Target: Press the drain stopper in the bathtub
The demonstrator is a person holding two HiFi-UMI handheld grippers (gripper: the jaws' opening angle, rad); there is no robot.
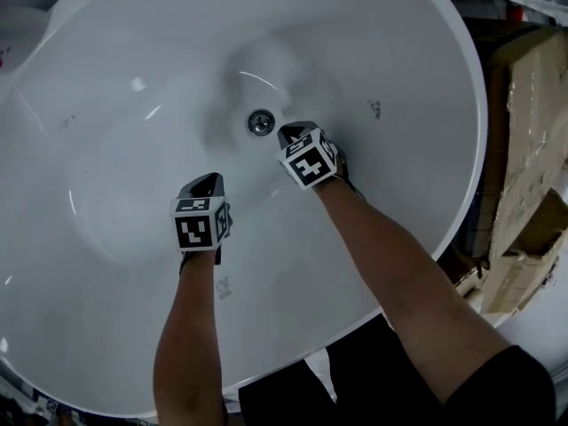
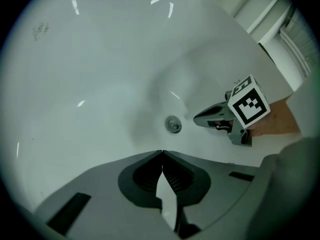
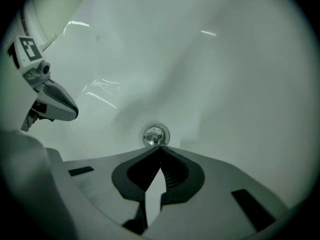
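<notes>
A round chrome drain stopper point(image 1: 260, 122) sits at the bottom of the white bathtub point(image 1: 106, 87). My right gripper point(image 1: 286, 135) is shut with nothing in it, its closed tips just right of the stopper; in the right gripper view the tips point(image 3: 160, 147) meet at the near rim of the stopper point(image 3: 154, 135). My left gripper point(image 1: 211, 183) is shut too and empty, hanging nearer to me and apart from the drain. The left gripper view shows the stopper point(image 2: 173, 124) ahead of its tips point(image 2: 161, 152) and the right gripper point(image 2: 196, 118) beside it.
The tub's curved rim point(image 1: 470, 105) runs down the right side. Cardboard boxes point(image 1: 532, 176) stand outside the tub at the right. A small dark mark point(image 1: 376, 108) lies on the tub wall right of the drain, another point(image 1: 222, 287) nearer to me.
</notes>
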